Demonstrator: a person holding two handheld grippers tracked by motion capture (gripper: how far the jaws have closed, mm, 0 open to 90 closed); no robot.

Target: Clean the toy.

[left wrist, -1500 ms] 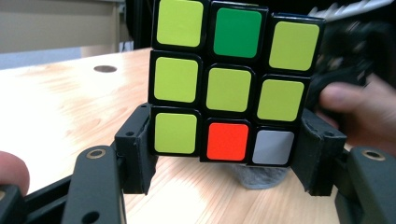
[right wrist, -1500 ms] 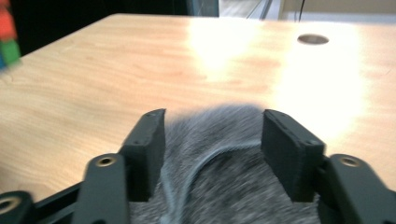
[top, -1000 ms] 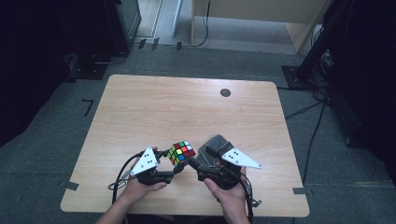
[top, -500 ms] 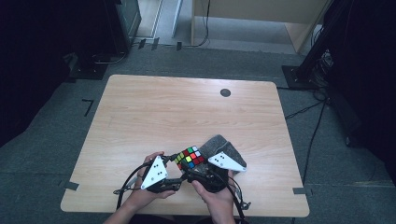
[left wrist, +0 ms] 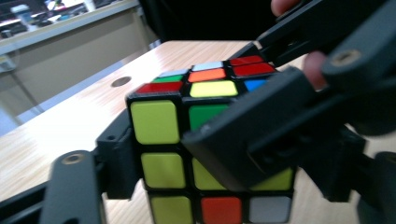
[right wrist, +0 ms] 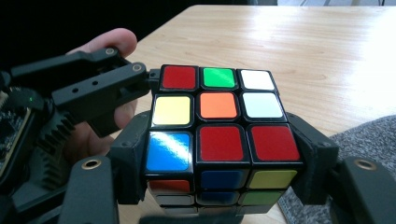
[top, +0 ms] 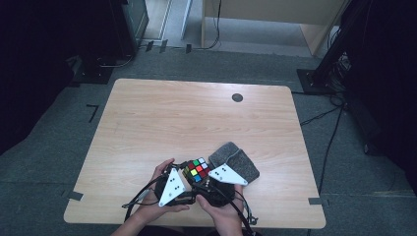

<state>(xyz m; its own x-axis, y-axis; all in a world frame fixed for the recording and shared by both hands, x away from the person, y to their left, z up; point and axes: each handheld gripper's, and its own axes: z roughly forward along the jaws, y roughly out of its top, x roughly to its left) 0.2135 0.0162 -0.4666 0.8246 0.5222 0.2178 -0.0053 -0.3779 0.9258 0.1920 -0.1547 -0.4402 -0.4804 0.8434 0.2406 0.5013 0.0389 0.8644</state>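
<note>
The right claw [right wrist: 219, 186] was clamped on the puzzle cube [right wrist: 219, 135], one jaw pressing on each side of its lowest layer. The left claw [left wrist: 196, 182] had just been opening, with the cube between its jaws, though I cannot tell if the pads pressed on it. The cube was held just above the table [top: 196, 118] near the front edge (a grey felt pad [top: 238, 160] lay beside it).
</note>
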